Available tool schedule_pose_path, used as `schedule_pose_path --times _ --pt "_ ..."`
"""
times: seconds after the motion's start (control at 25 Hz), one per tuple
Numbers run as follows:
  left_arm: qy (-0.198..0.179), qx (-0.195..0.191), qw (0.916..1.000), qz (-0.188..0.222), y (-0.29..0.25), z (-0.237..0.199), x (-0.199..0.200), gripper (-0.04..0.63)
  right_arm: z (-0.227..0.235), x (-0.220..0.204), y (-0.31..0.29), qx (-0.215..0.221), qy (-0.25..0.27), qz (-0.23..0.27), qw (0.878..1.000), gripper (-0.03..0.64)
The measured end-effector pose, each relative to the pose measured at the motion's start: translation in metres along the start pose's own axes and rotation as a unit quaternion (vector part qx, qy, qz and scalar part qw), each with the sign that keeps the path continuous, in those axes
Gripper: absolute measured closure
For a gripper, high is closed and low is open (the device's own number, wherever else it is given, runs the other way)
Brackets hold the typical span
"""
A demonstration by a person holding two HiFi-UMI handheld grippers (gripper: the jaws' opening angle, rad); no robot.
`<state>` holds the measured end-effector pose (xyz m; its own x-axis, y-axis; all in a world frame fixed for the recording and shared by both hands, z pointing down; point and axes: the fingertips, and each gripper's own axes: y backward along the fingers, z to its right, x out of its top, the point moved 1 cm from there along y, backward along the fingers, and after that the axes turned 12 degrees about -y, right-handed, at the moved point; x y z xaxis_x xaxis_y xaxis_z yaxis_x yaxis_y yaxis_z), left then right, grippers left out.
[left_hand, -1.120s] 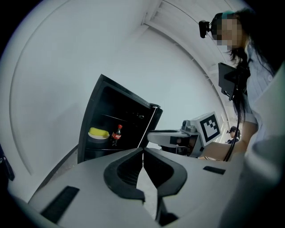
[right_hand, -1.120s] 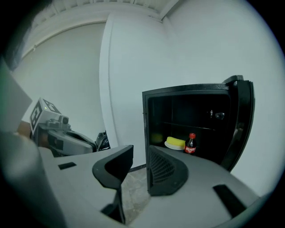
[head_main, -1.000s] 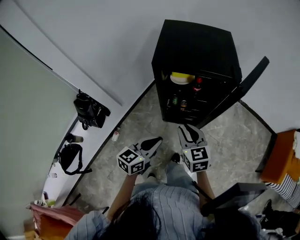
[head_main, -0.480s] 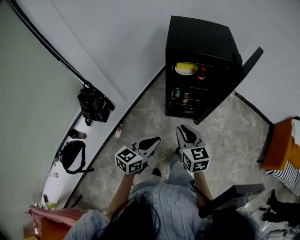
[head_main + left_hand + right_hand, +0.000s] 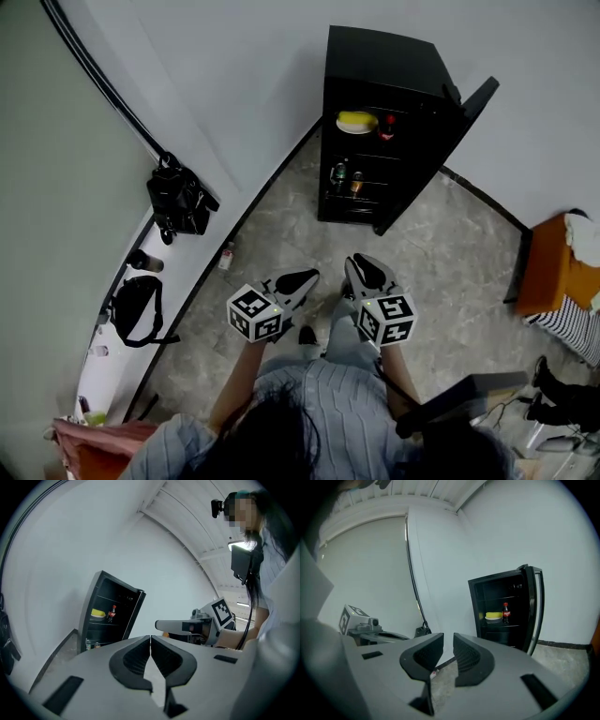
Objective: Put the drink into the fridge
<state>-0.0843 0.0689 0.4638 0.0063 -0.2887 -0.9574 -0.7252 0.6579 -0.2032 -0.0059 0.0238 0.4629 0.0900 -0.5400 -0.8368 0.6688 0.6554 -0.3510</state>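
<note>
Head view, looking steeply down: a person (image 5: 319,408) in a grey ribbed top stands on a grey marbled stone floor (image 5: 441,248), facing a small black fridge (image 5: 394,66) w/ its door (image 5: 469,105) swung open to the right. The drink, a dark cola bottle w/ red cap (image 5: 388,125), stands upright on the fridge's top shelf, just beside a yellow dish (image 5: 356,122). Small cans (image 5: 345,176) sit on a lower shelf. Both grippers are held side by side in front of the person's body, well apart from the fridge, pointing toward it. Left gripper (image 5: 302,278): jaws pressed together, tips touching, nothing between. Right gripper (image 5: 361,265): jaws have just been closing and stand almost together w/ a narrow slit left, nothing between. At far left, black bags (image 5: 178,202) rest on a white ledge (image 5: 122,328) along the wall. An orange cabinet (image 5: 548,272) stands at the right edge.
</note>
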Motion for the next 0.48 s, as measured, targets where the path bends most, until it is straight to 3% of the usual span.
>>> schedule_pose_path --times 0.48 --pt "-0.028 -0.048 0.9984 0.010 0.004 0.043 0.002 0.586 -0.009 -0.019 0.046 -0.019 -0.017 0.022 0.999 0.554"
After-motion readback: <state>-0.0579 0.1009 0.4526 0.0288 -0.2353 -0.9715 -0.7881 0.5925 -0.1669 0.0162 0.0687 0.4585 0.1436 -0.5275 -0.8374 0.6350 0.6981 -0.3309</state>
